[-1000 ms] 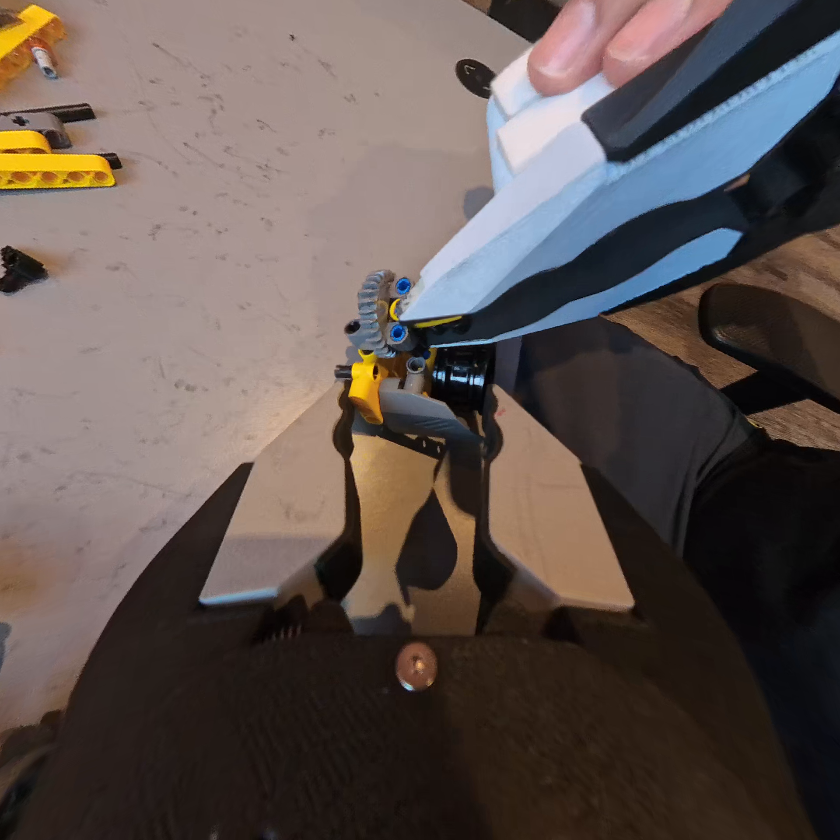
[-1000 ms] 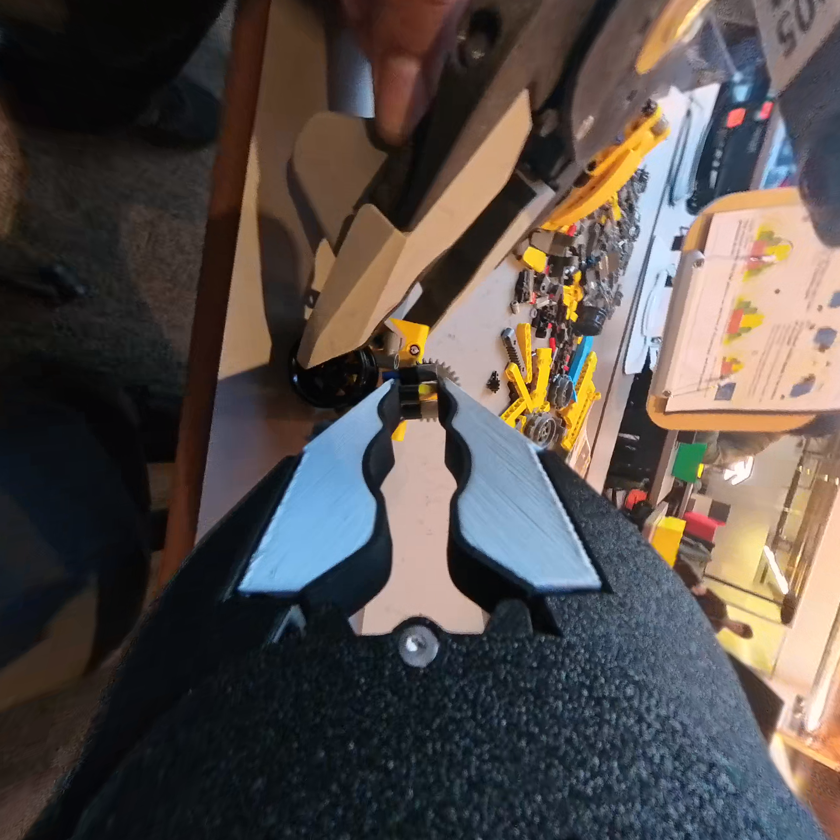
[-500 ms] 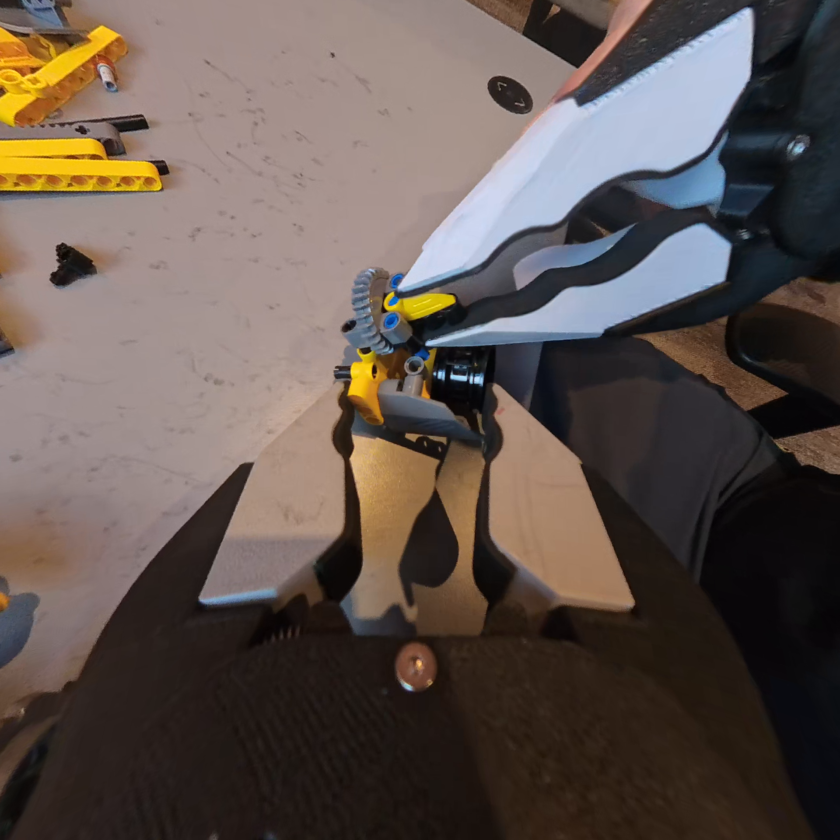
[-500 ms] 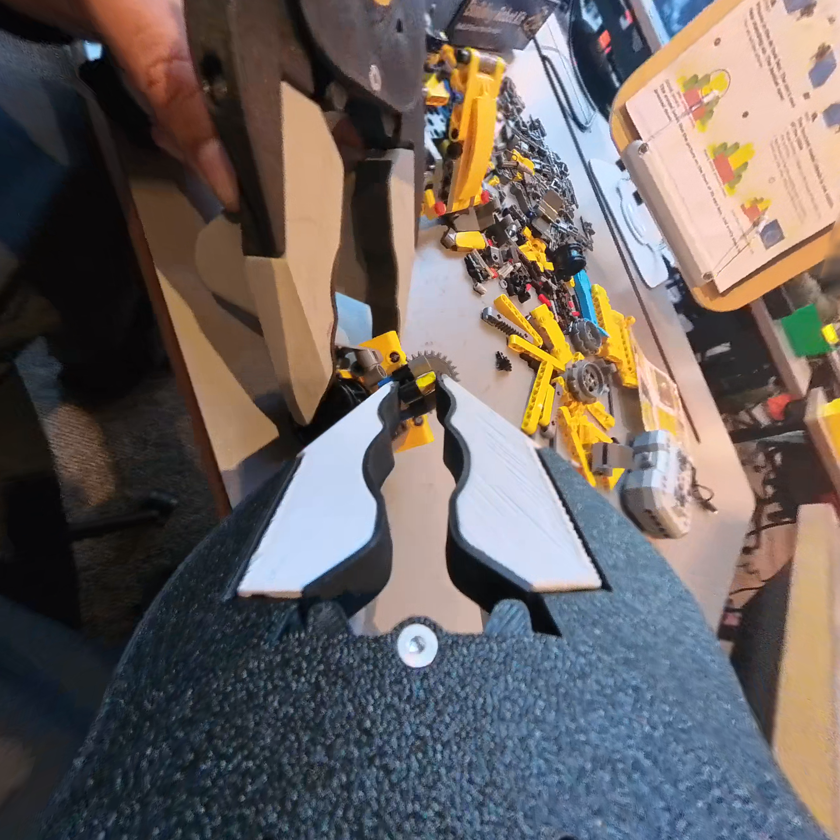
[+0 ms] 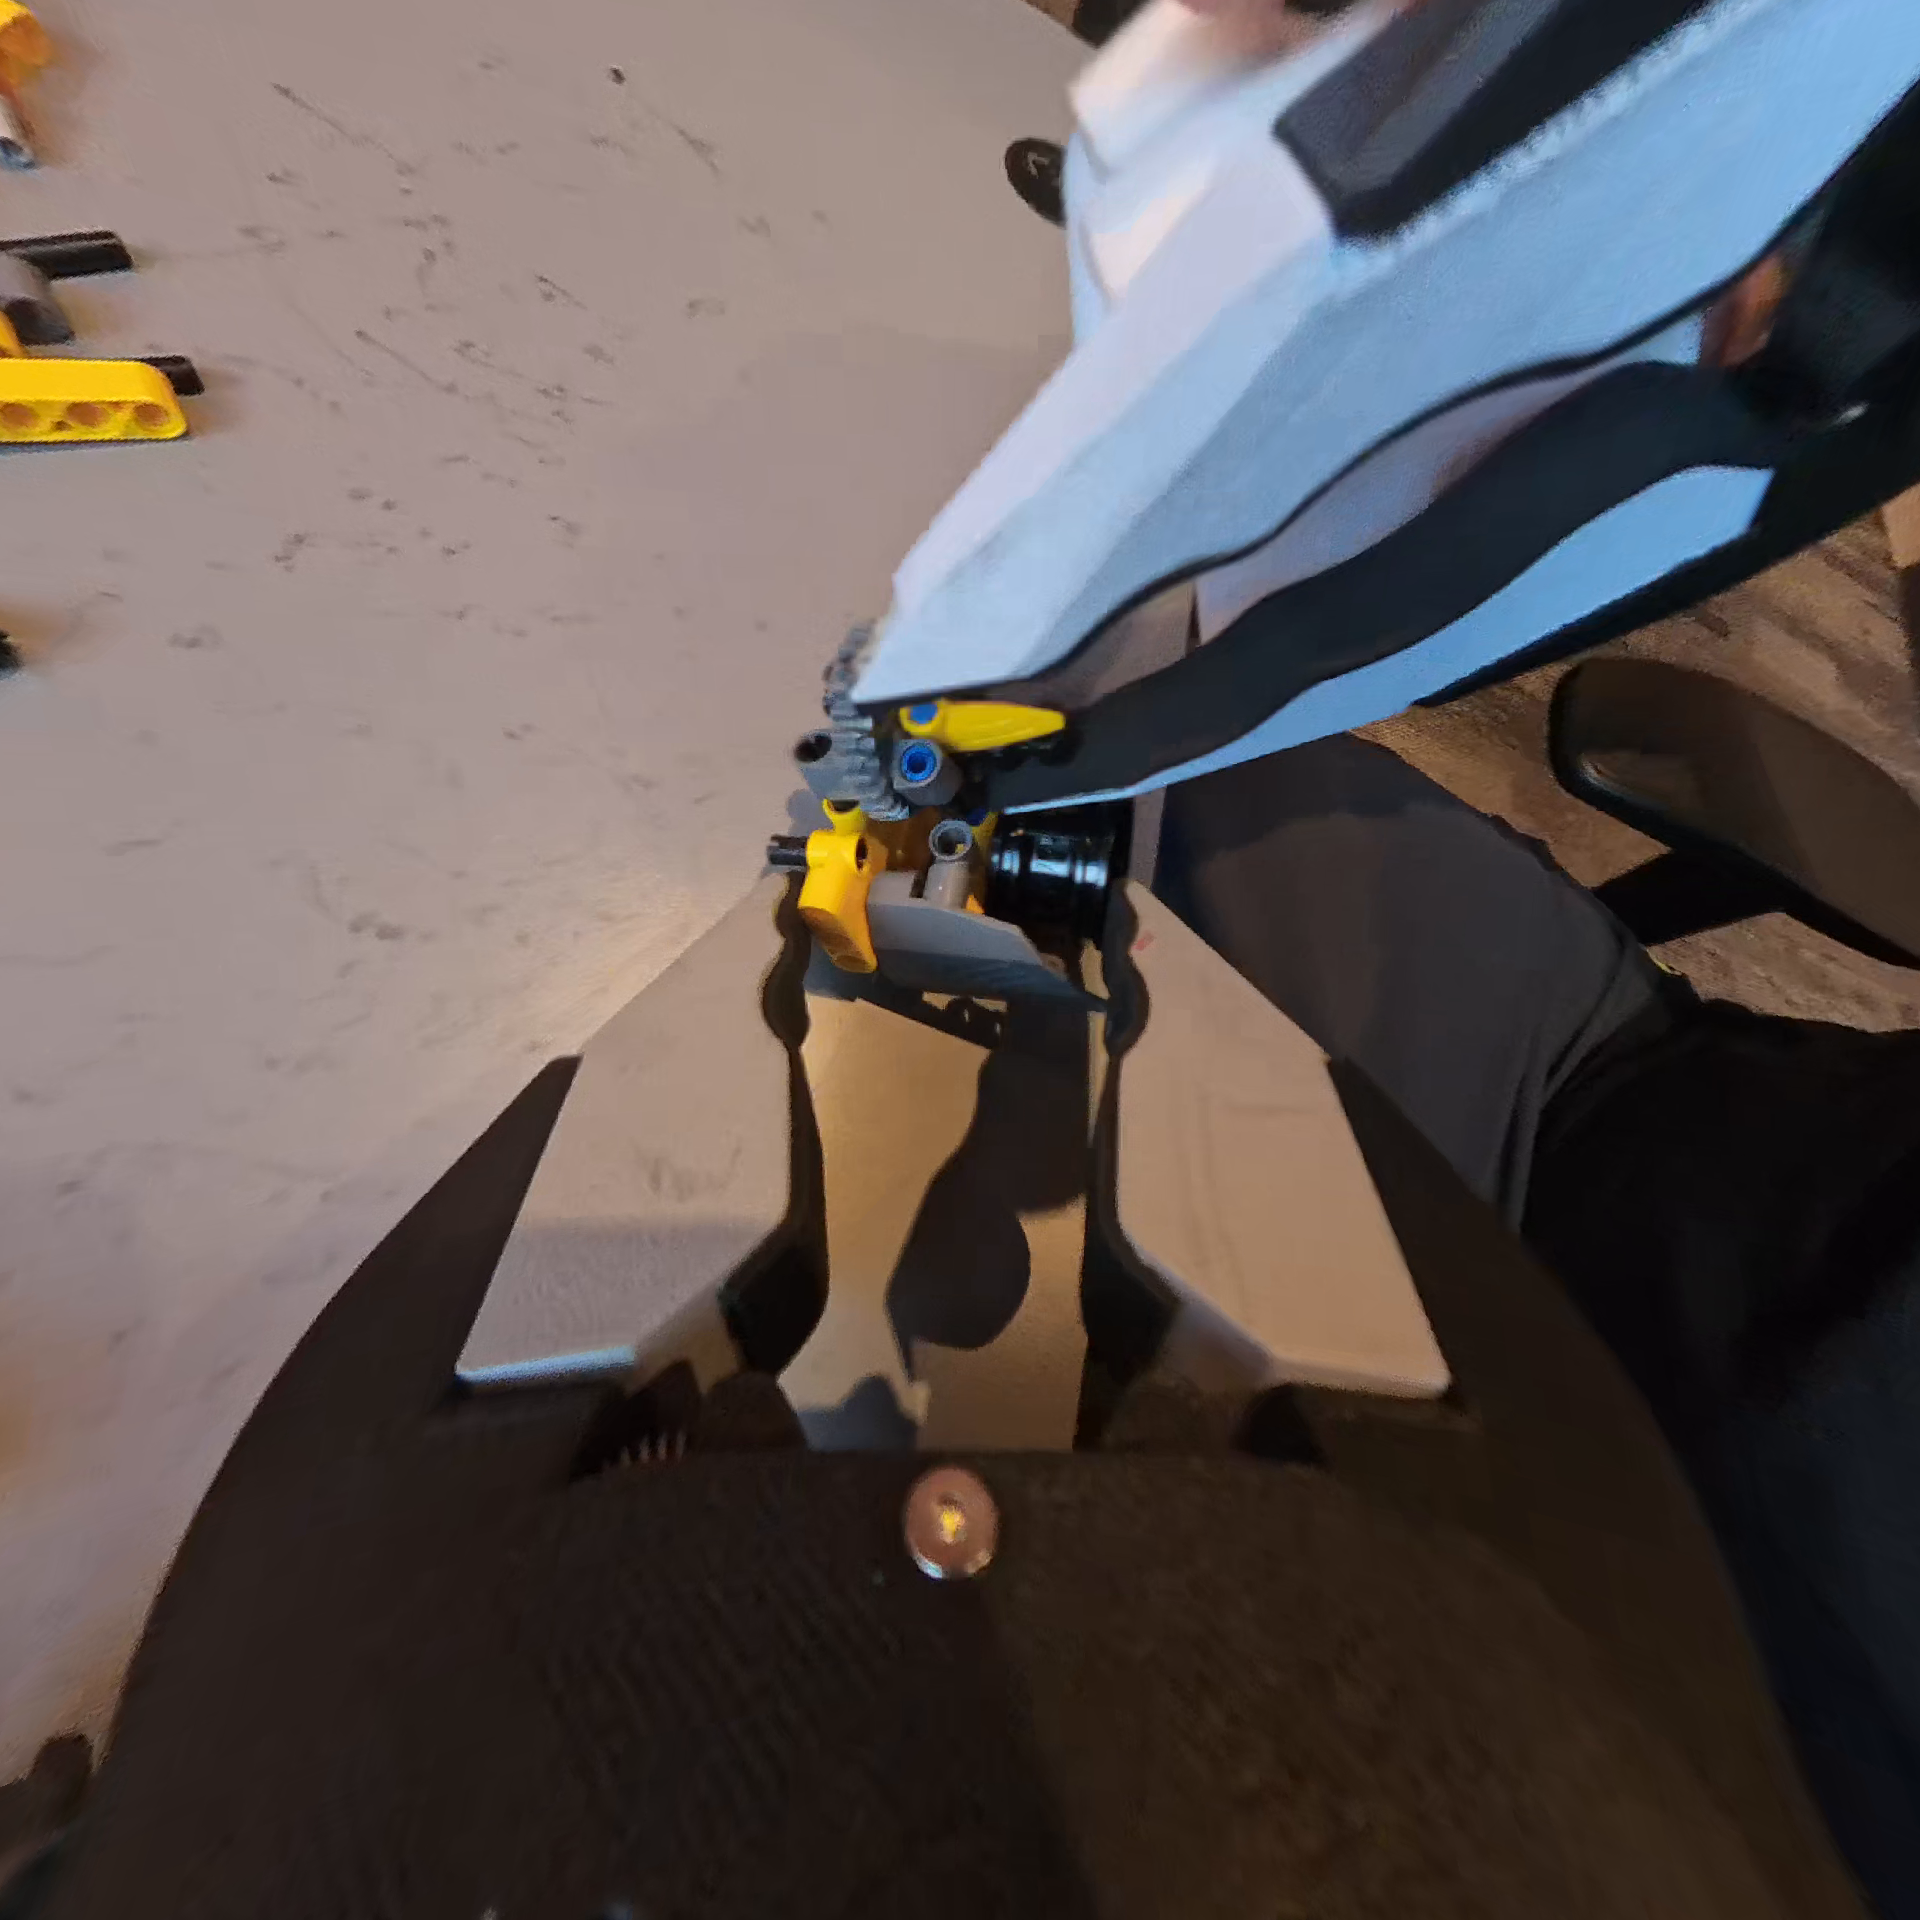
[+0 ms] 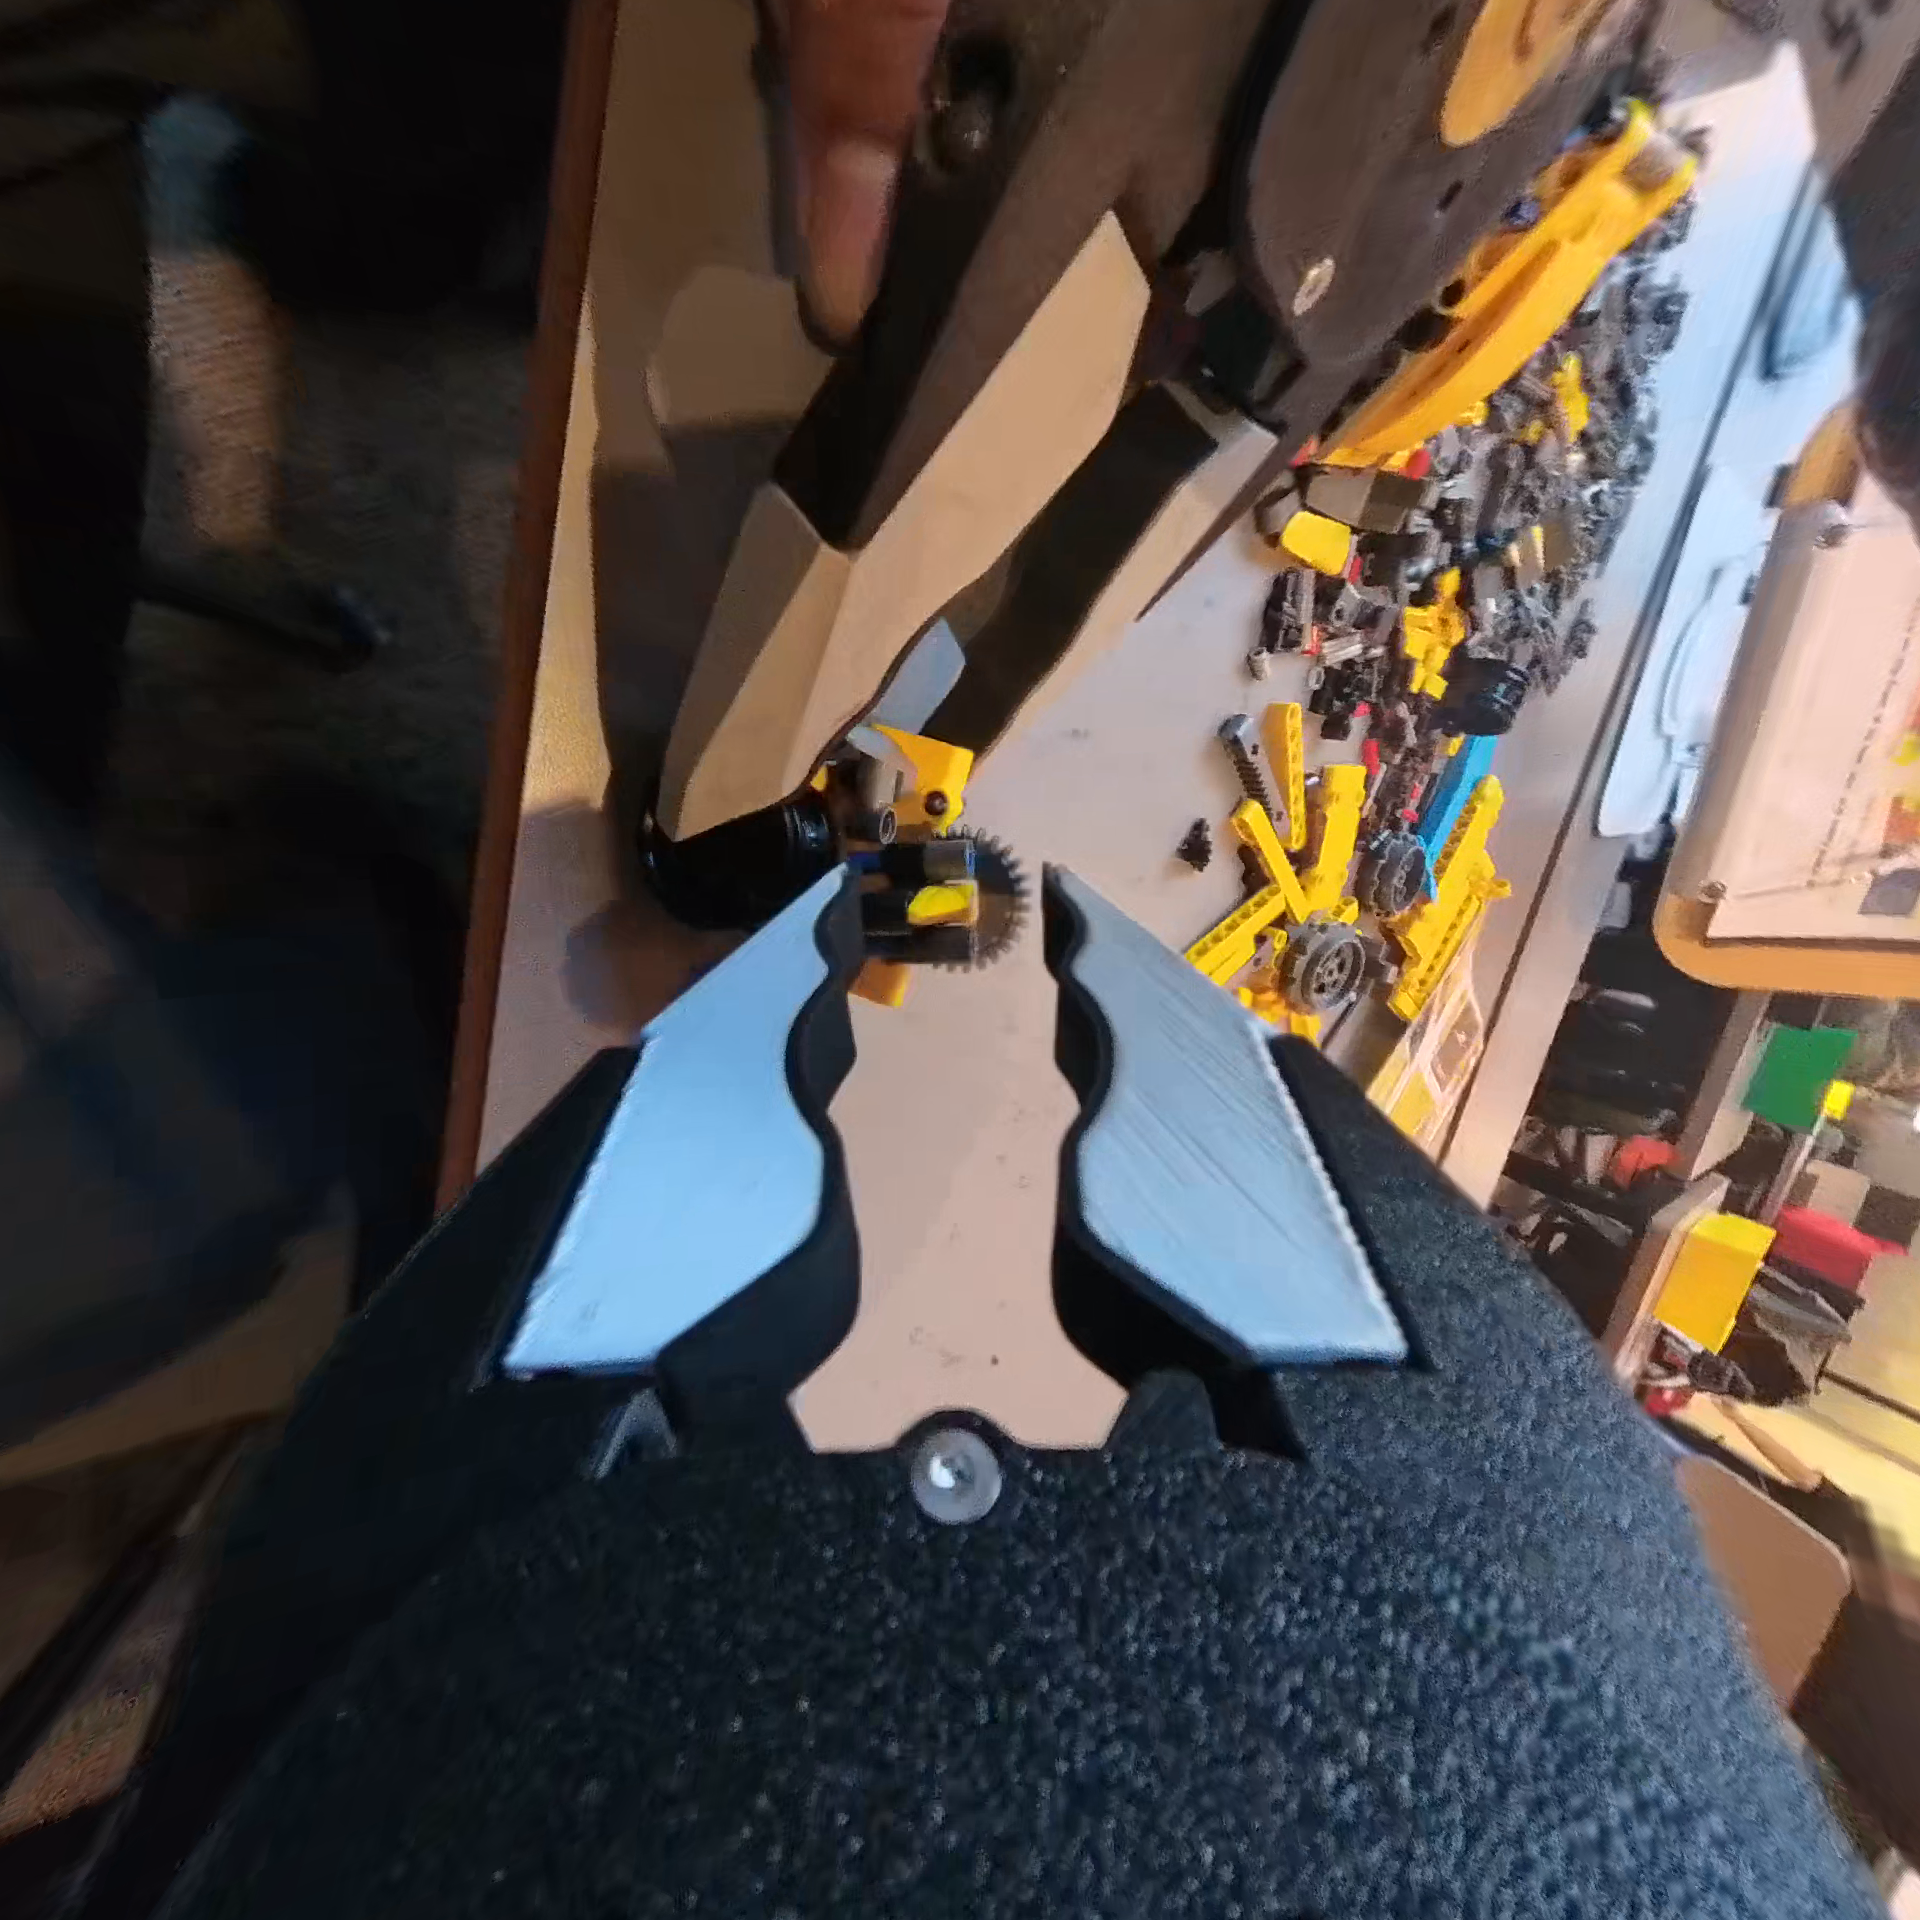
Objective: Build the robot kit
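My left gripper (image 5: 951, 935) is shut on a small brick assembly (image 5: 914, 883) made of a grey wedge, yellow parts, a grey gear and a black wheel. It holds it just above the grey table (image 5: 468, 675) near its edge. My right gripper (image 6: 943, 883) is open, with its jaws on either side of the assembly's gear end (image 6: 940, 904). Its left finger is close to the parts and its right finger stands apart. In the left wrist view the right gripper (image 5: 930, 743) comes in from the upper right over a yellow part (image 5: 977, 722). The left gripper (image 6: 831, 727) shows above in the right wrist view.
A pile of loose yellow, black and grey bricks (image 6: 1455, 727) lies farther along the table, with a booklet on a board (image 6: 1808, 727) beyond it. A yellow beam (image 5: 83, 410) lies at the left. The table edge (image 6: 540, 623), a person's leg (image 5: 1403, 987) and a chair (image 5: 1714, 779) are close by. My two grippers' fingertips are within a few centimetres of each other.
My right gripper was shut on the small yellow and black part of the assembly and has opened and let go. It has also rolled. My left gripper keeps its hold.
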A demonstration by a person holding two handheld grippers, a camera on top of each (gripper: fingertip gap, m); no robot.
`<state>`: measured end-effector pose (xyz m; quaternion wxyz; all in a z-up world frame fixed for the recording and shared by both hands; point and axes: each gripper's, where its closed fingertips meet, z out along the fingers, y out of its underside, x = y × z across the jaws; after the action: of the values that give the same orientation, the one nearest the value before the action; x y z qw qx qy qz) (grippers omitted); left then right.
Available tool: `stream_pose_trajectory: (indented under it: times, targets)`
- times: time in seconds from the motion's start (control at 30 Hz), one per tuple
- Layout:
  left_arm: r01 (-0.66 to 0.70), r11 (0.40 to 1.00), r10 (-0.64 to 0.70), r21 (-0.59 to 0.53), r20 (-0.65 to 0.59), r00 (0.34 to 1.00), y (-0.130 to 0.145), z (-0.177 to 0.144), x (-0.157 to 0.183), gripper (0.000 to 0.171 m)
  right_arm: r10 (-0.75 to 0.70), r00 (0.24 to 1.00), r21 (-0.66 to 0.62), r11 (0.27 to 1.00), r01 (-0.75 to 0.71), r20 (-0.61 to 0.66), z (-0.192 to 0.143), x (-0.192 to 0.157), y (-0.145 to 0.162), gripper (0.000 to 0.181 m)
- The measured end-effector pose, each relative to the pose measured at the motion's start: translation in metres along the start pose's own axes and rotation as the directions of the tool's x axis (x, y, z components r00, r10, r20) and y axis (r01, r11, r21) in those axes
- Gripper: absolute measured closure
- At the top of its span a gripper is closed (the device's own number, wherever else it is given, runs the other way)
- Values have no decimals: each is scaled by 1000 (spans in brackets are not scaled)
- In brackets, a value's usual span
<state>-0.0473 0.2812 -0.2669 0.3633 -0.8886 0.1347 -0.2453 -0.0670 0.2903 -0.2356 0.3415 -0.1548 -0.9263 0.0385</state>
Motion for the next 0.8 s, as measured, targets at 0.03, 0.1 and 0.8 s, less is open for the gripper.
stream_pose_trajectory:
  times: [0.03,0.1,0.8]
  targets:
    - [6,1000,-6,-1,-3,1000,0,0,0,116,-19,999,-14,1000,20,30,0,0,0,150]
    - [18,1000,-18,6,-2,1000,-1,0,0,116,-58,995,-35,998,61,75,2,-2,0,152]
    - [-15,999,8,36,192,981,0,-8,-23,117,46,929,8,999,-46,-367,12,15,-2,168]
